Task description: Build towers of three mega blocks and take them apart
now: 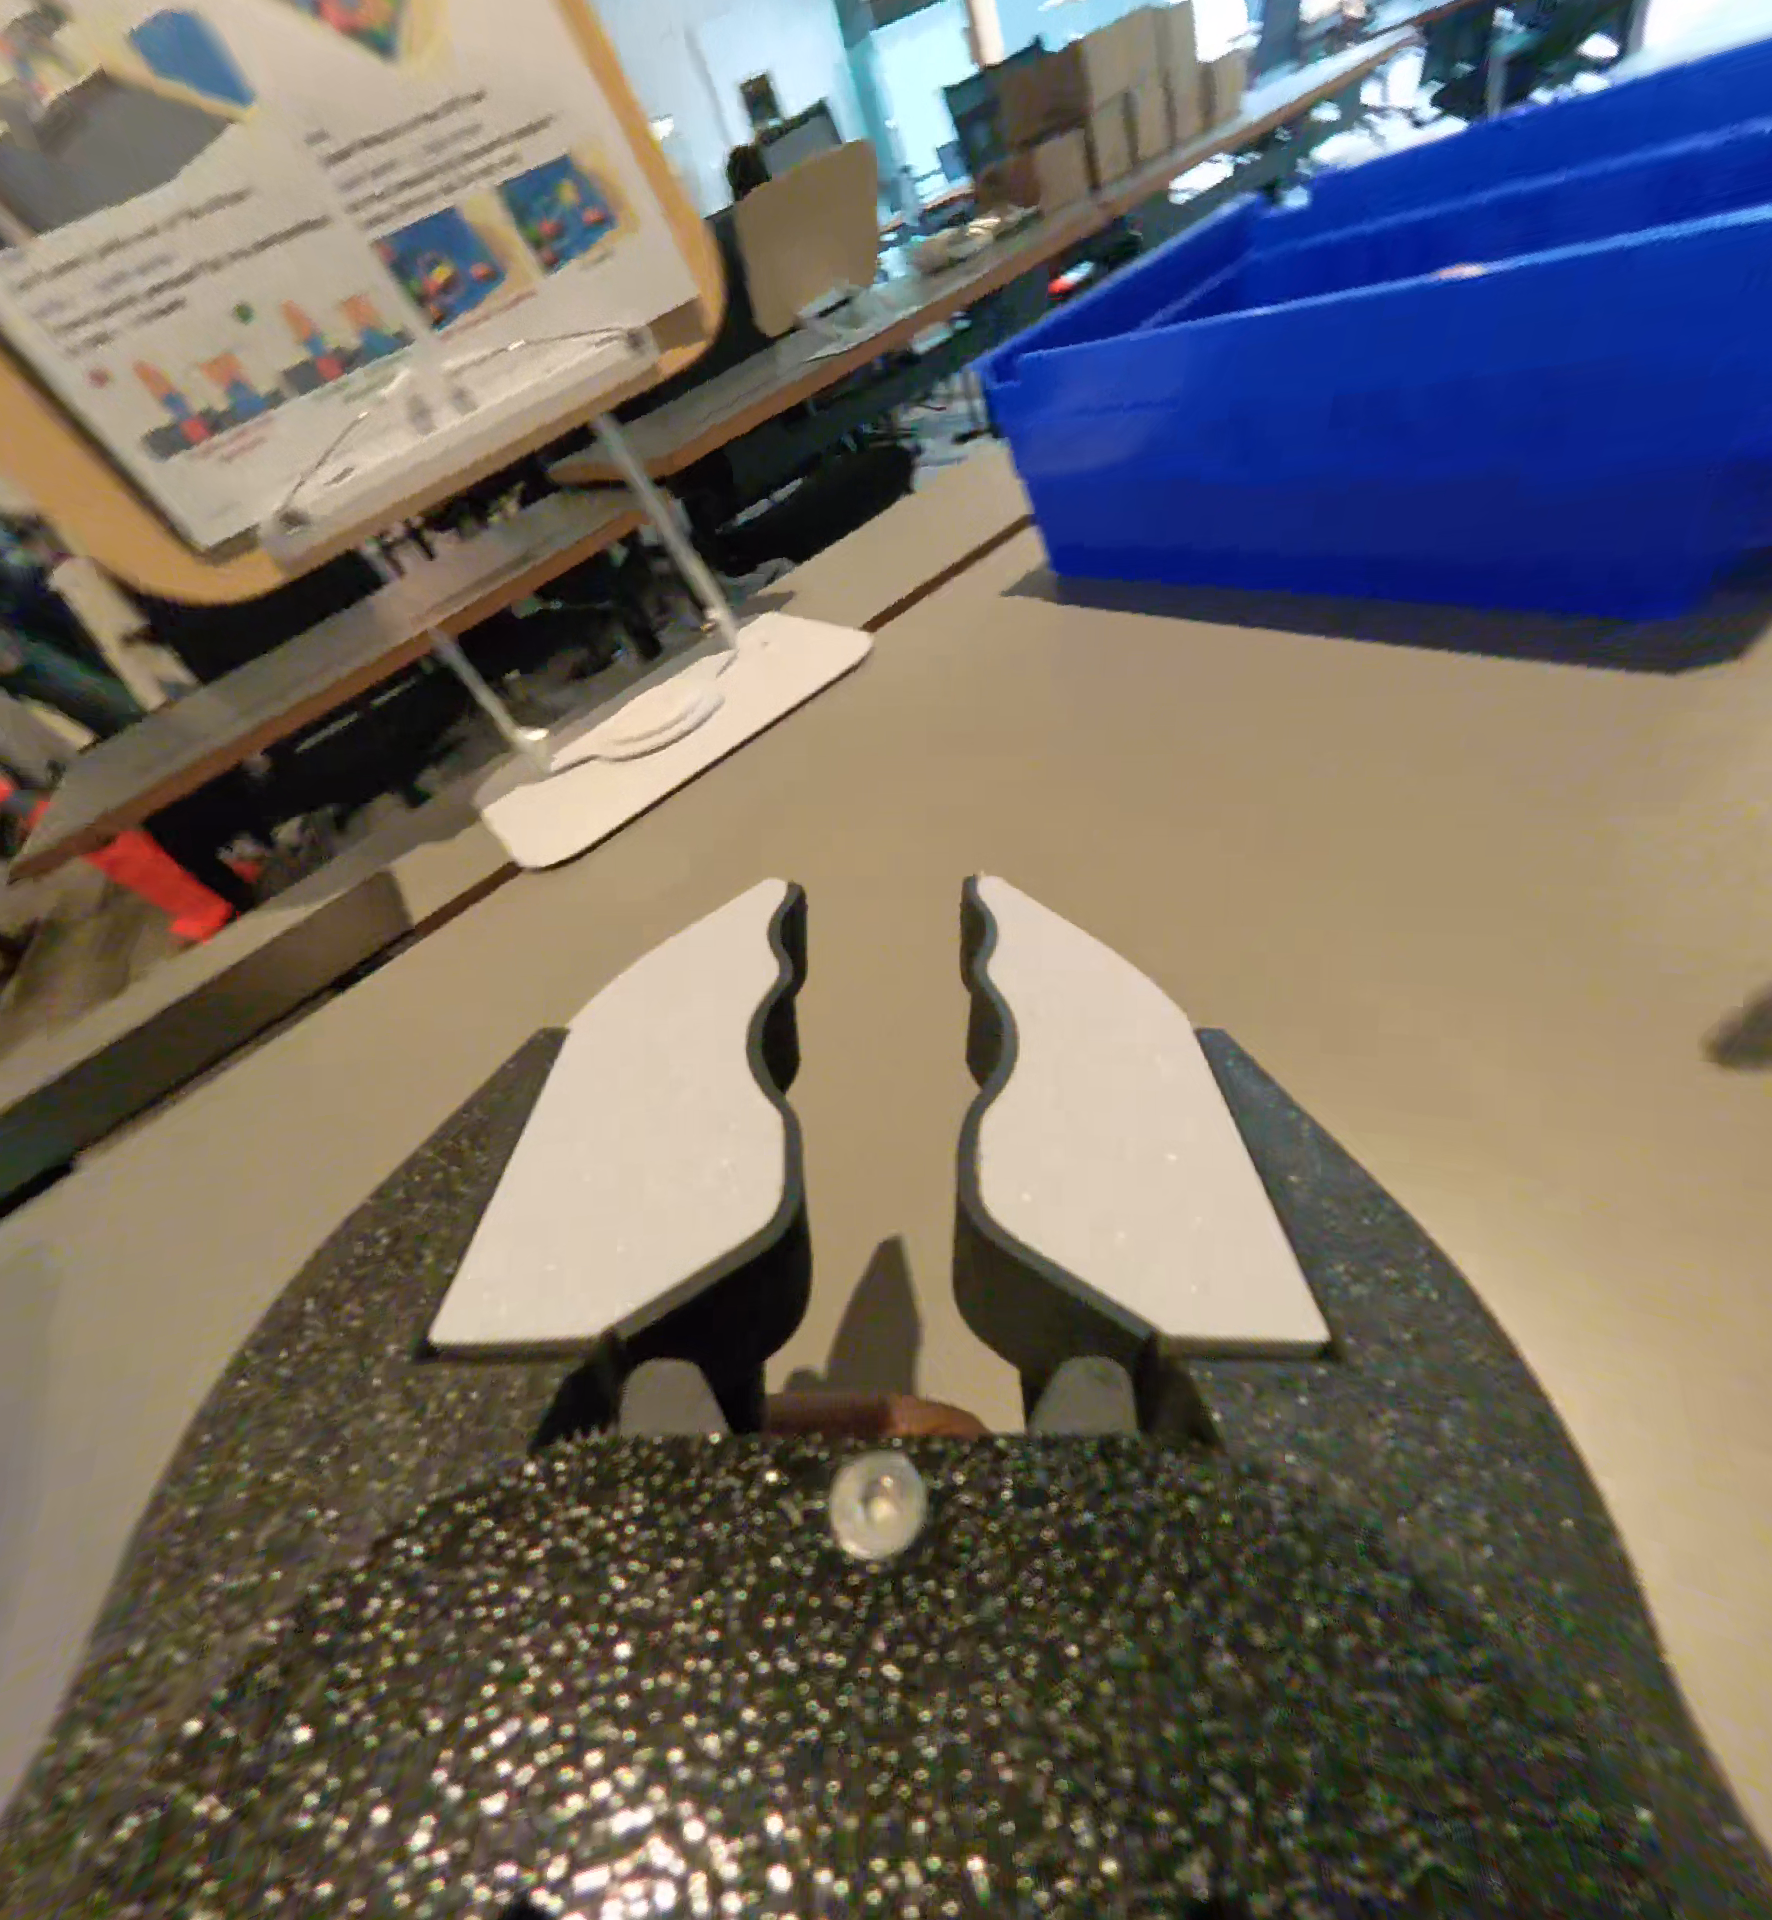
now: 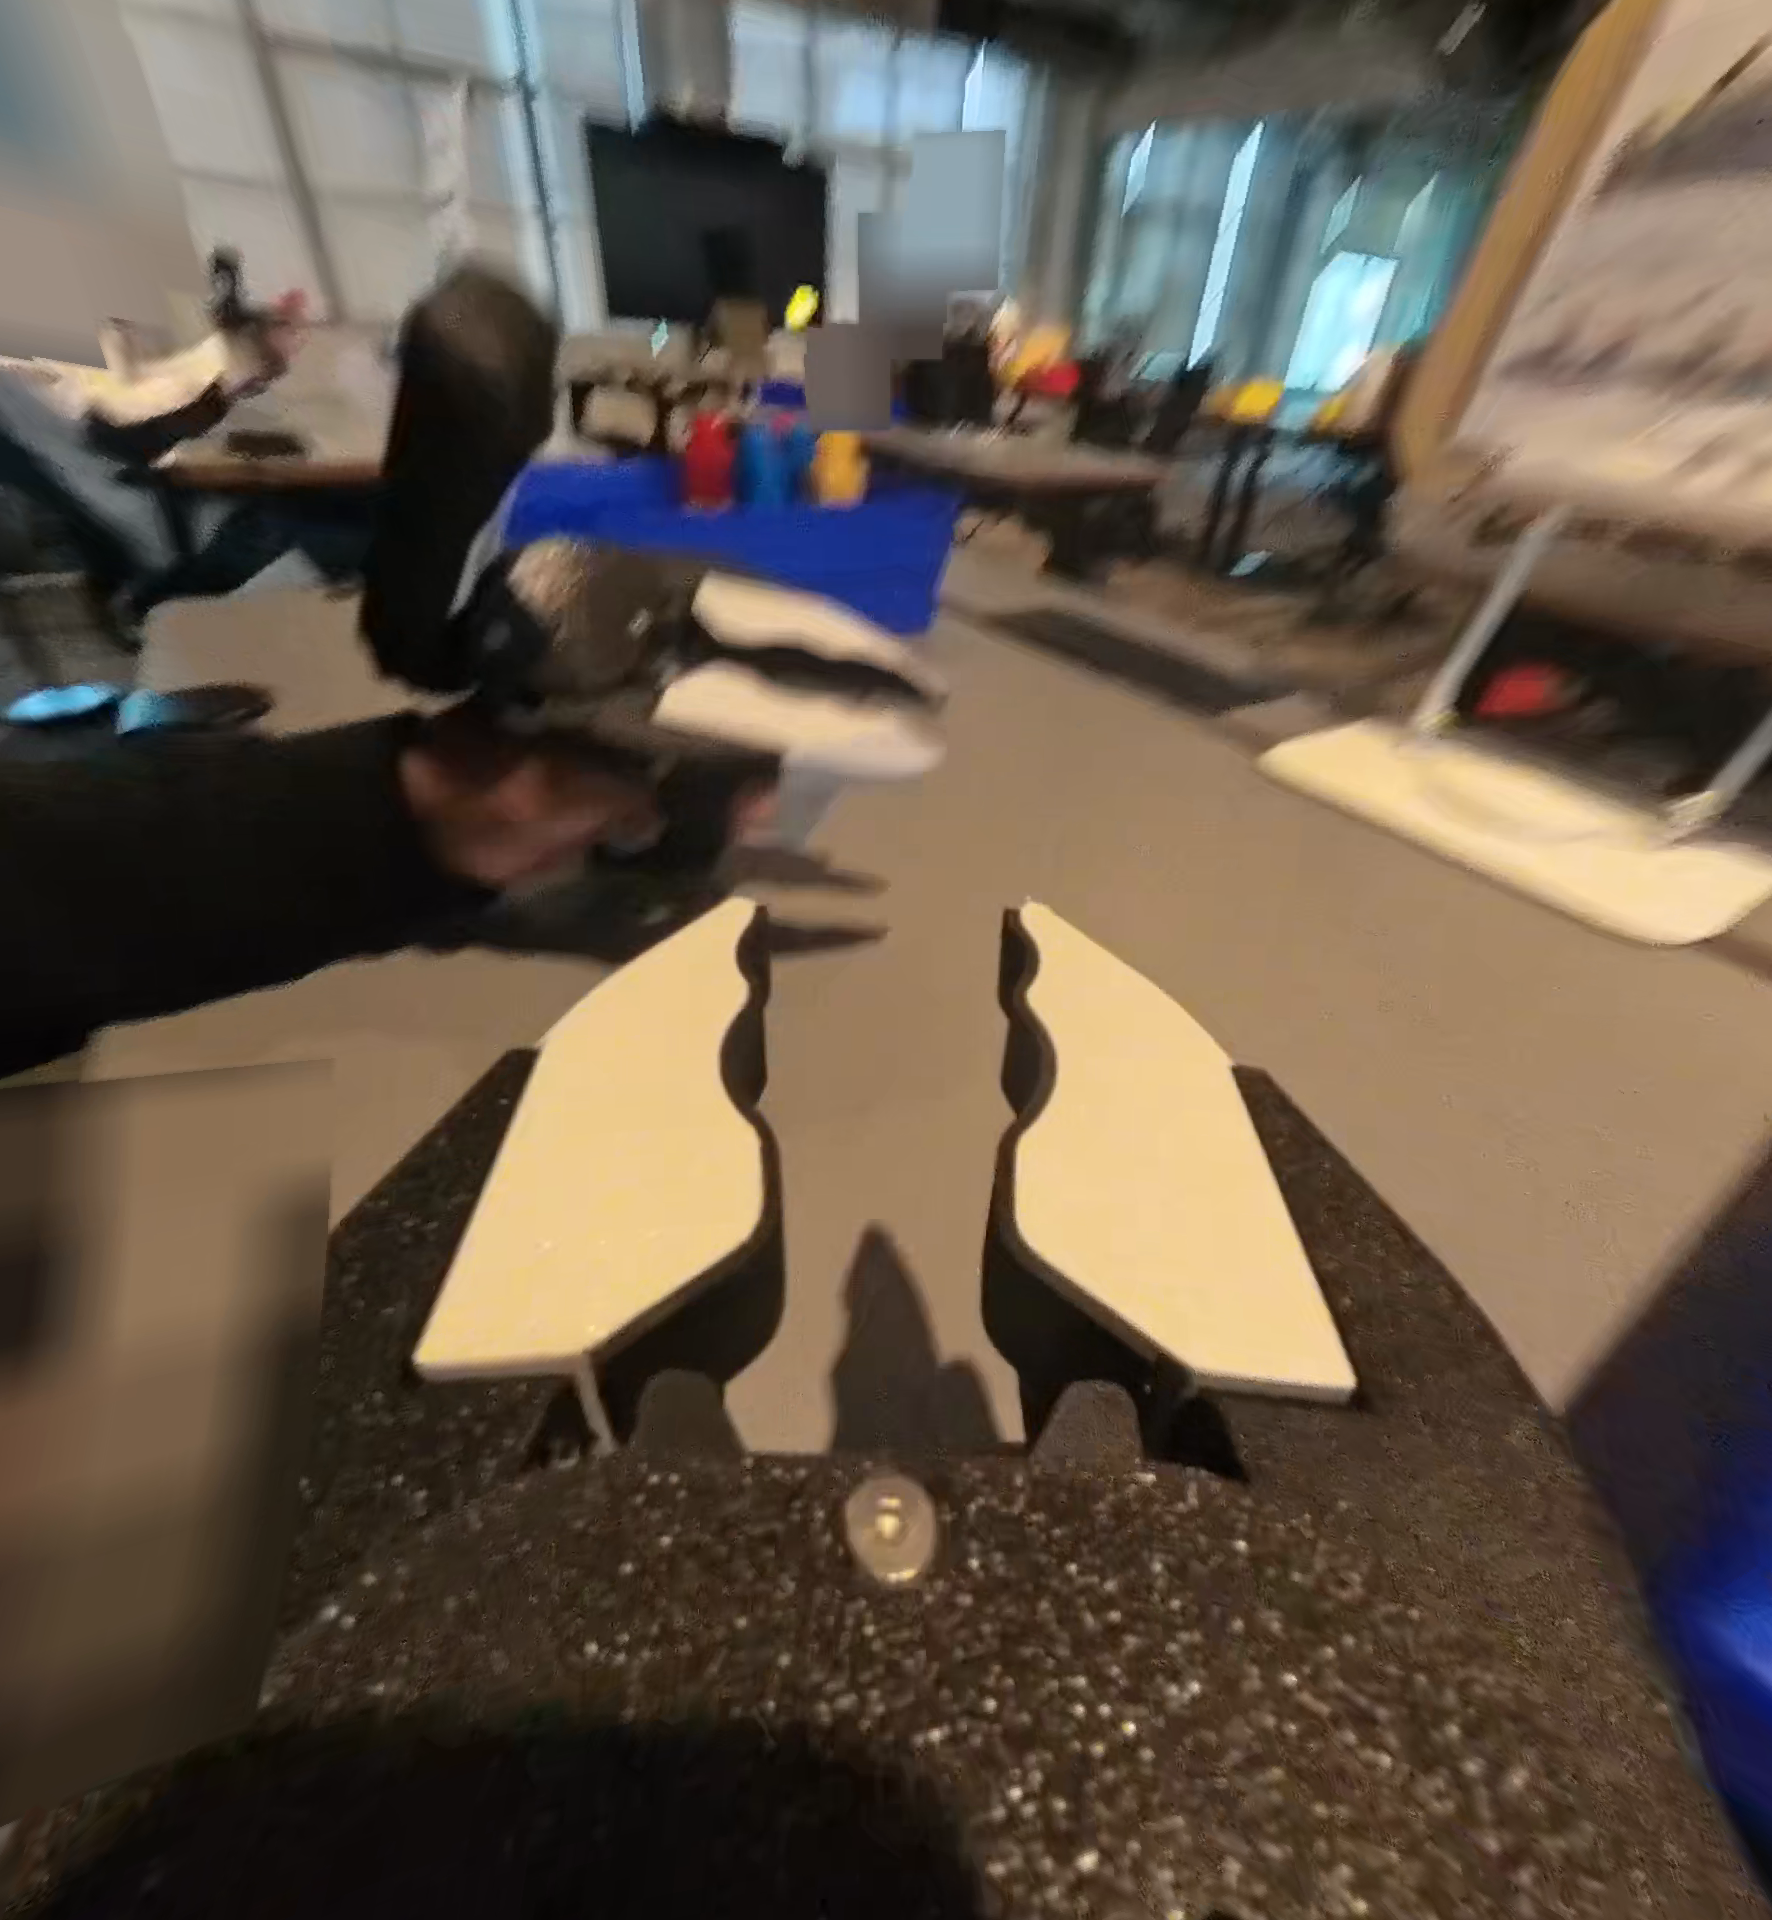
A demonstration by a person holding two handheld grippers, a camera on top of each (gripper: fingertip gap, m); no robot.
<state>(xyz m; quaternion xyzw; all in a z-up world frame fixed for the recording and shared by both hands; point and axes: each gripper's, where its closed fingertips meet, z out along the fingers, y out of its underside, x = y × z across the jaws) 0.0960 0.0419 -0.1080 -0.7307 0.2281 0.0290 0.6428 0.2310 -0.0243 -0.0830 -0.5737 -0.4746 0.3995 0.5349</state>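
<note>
Blocks first: the only ones I can spot are a little row of red, blue and yellow blocks [image 2: 773, 462] way off in the right wrist view, standing on something blue on a far table. It's blurry, so I can't tell if they're stacked. None are near either gripper.

Closer in, there's a blue bin [image 1: 1433, 416] sitting on the grey table [image 1: 1277, 831], up and to the right in the left wrist view. There's a tiny orange bit at its right edge, too small to call. To the left of it stands an instruction board [image 1: 269, 260] on a clear stand with a white base [image 1: 695, 717], near the table's far edge. A blue edge, probably the bin, cuts into the lower right of the right view.

The left gripper [image 1: 884, 894] hangs low over bare table, fingers spread with nothing between them, pointed at the gap between stand and bin.

The right gripper [image 2: 882, 920] has its fingers apart too, empty, over open tabletop. In its view the left gripper is out ahead to the left, held by a hand [image 2: 508, 810] in a black sleeve [image 2: 134, 894] that reaches in from the left. That whole frame is smeared.
</note>
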